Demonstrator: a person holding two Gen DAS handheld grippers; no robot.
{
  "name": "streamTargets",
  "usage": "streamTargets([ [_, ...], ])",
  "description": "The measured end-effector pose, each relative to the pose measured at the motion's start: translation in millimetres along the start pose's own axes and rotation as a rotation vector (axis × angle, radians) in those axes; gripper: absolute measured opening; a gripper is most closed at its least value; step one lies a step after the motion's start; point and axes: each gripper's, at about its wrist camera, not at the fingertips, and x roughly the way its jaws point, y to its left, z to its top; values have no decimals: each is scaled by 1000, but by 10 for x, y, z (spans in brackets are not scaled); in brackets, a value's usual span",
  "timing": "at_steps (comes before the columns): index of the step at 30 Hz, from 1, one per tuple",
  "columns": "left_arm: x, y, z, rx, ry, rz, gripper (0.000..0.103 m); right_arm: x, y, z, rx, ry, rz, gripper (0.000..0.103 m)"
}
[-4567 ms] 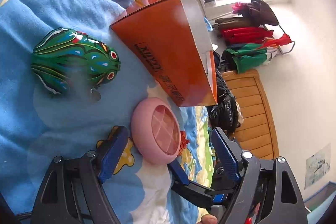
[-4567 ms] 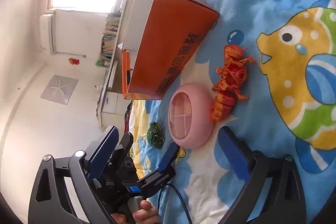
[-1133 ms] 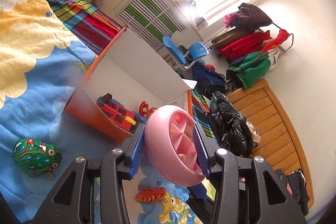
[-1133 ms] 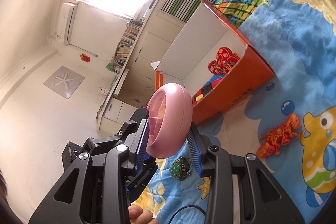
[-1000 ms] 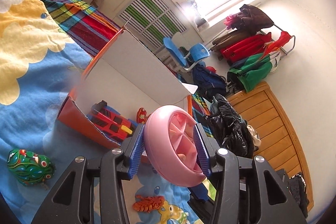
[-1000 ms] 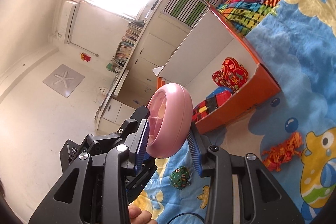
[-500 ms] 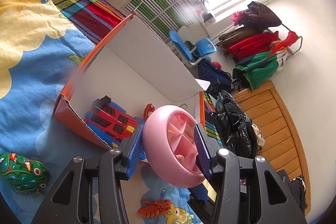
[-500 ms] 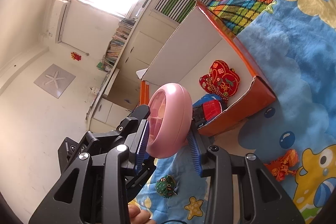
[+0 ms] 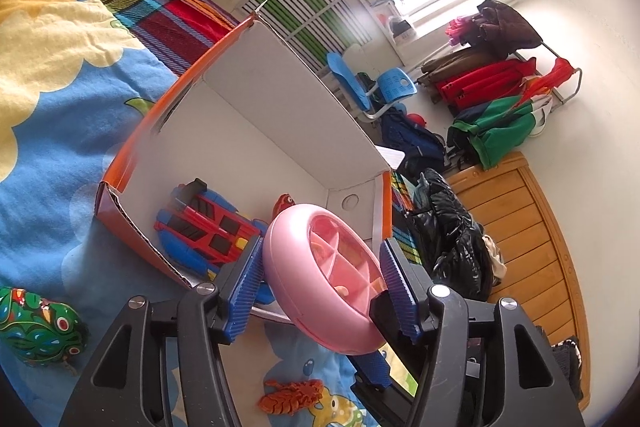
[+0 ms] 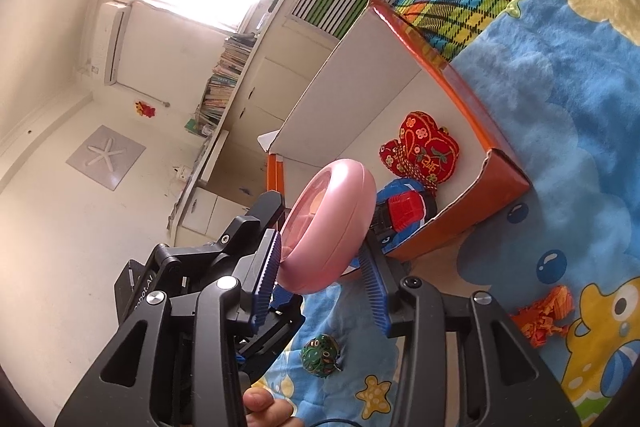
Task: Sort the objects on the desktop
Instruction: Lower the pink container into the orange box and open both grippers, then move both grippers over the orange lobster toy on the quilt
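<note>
Two pairs of tongs are set on one pink disc [image 9: 316,291], gripped from opposite sides across its thickness, presumably so that the rounded shell is kept from slipping while it is carried. The left tongs [image 9: 320,251] are opening: the disc sits between the blue pads, but these appear to be just clear of it. The right tongs [image 10: 320,251] are narrow and also beginning to part, with their pads apparently laid against the disc's two sides. The disc is held tilted in the air, above the near open end of the orange box [image 9: 120,183], which suggests a release into it is under way. Inside the box a red-and-blue toy car [image 9: 204,231] lies right below the disc, and a red embroidered cushion [image 10: 420,151] further in. Left unsorted on the blue blanket [image 9: 52,131] are a green tin frog [image 9: 36,331] and a small orange figure [image 9: 292,395].
</note>
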Motion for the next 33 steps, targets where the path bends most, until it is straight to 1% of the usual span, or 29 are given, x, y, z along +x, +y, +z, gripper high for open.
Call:
streamTargets([
  [3, -13, 38, 8, -38, 1, -26, 60, -5, 0, -11, 8, 2, 2, 41],
  [5, -26, 69, 25, -70, 4, -40, 62, -10, 2, -15, 16, 1, 11, 47],
  [7, -37, 54, 44, -65, 6, -35, 63, -16, 27, -16, 7, 3, 7, 51],
  [9, -65, 30, 60, -60, -1, -23, 63, -41, 82, -5, -16, -4, -20, 53],
  [10, -82, 25, 66, -63, -3, -29, 63, -58, 98, 5, -19, -9, -27, 58],
  [11, -91, 23, 72, -65, 3, -34, 63, -84, 104, 18, -13, -16, -25, 68],
  [13, -118, 8, 65, -55, 10, -27, 63, -132, 100, 45, 5, -28, -1, 78],
  [16, -195, -41, 38, -24, 16, -26, 63, -222, 163, 60, -14, -41, -20, 78],
  [19, -346, -81, -12, 6, 15, -27, 63, -362, 227, 32, -14, -53, -14, 78],
  [22, -539, -39, -137, 20, 18, -10, 63, -538, 264, -39, -23, -68, -20, 78],
  [24, -667, 31, -254, 20, 32, -4, 63, -663, 220, -111, -1, -76, -29, 78],
  [27, -884, 149, -413, 29, 30, 51, 63, -775, 66, -258, 61, -59, -43, 78],
  [28, -945, 186, -450, 45, 30, 75, 63, -796, 13, -310, 67, -51, -71, 78],
  [30, -1024, 220, -495, 105, 55, 113, 63, -802, -58, -391, 48, -20, -154, 78],
  [33, -1091, 189, -559, 243, 103, 178, 63, -782, -60, -425, -48, 12, -271, 78],
])
